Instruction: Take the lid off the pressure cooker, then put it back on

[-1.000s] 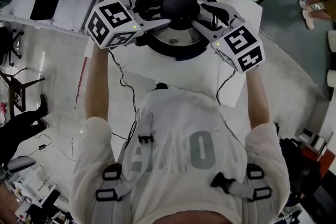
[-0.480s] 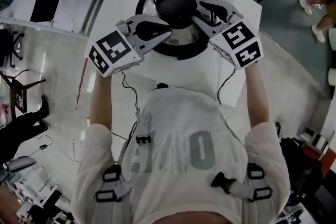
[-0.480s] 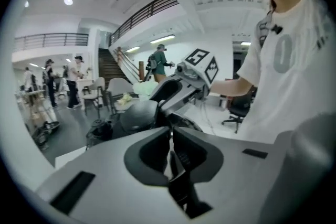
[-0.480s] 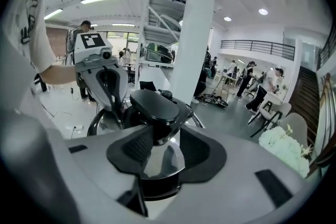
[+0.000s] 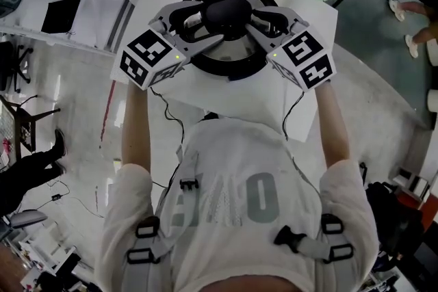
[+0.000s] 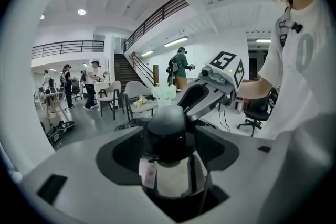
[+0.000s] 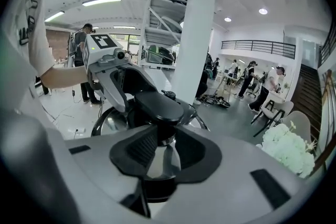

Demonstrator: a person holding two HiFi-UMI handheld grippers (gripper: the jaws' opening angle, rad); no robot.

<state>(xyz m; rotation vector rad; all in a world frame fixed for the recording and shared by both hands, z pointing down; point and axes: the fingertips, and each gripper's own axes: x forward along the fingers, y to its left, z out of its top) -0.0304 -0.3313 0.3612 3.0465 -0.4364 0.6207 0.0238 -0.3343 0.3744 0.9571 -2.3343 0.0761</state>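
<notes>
Your left gripper [image 5: 209, 22] and right gripper [image 5: 254, 22] meet from opposite sides at the black knob [image 5: 229, 10] of the lid [image 5: 236, 50]. The lid sits on the pressure cooker [image 5: 220, 69], which stands on the white table [image 5: 226, 100].

The left jaws have just been opening. They stand apart with the knob between them, and the pads are not pressing on it.

The right jaws have just been closing. They clamp the narrow neck under the knob.
</notes>
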